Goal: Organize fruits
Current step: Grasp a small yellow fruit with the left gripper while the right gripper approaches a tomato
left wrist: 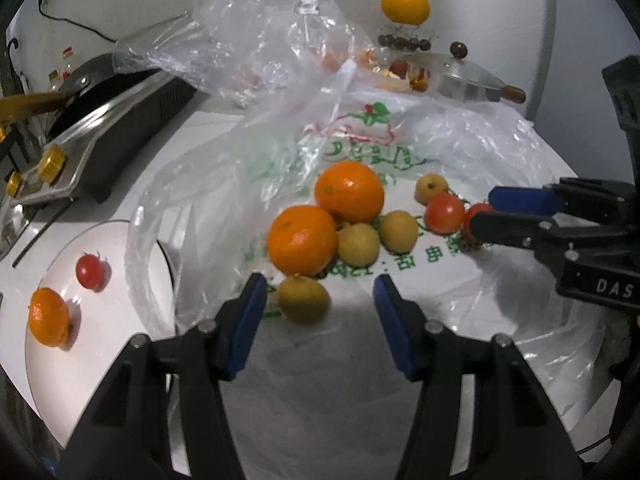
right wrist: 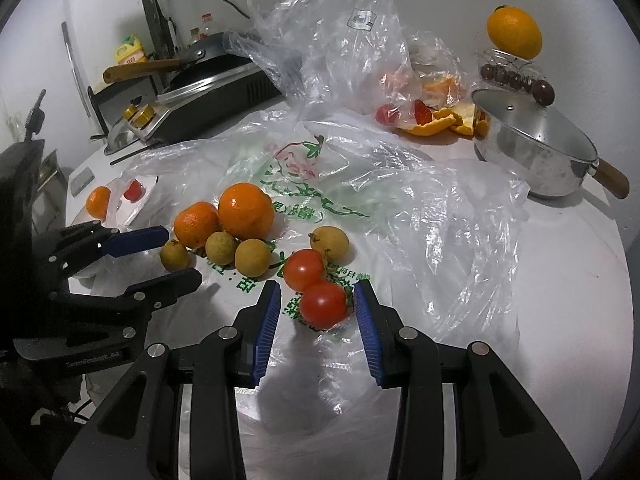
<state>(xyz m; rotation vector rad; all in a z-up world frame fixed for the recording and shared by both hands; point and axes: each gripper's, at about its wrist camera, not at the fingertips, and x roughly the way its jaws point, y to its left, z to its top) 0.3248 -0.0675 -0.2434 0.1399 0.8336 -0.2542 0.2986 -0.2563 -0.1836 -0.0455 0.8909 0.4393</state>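
Two oranges (left wrist: 349, 191) (left wrist: 302, 240), several yellow longans (left wrist: 358, 244) and two cherry tomatoes lie on a printed plastic bag (left wrist: 400, 128). My left gripper (left wrist: 320, 292) is open around the nearest longan (left wrist: 304, 299), whose skin is clear of both pads. It shows in the right wrist view too, as the left gripper (right wrist: 178, 256). My right gripper (right wrist: 317, 300) is open, straddling the front tomato (right wrist: 323, 305), with a gap at the left pad. The second tomato (right wrist: 304, 270) sits just behind. At the left, a white plate (left wrist: 100, 360) holds a small orange (left wrist: 48, 316) and a tomato (left wrist: 90, 271).
A lidded steel pot (right wrist: 532, 140) with a wooden handle stands at the back right, with orange peels (right wrist: 440, 120) beside it. A crumpled clear bag (right wrist: 320, 40) rises behind the fruit. A stove with a pan (right wrist: 208, 80) is at the back left. An orange (right wrist: 514, 32) sits on a wire stand.
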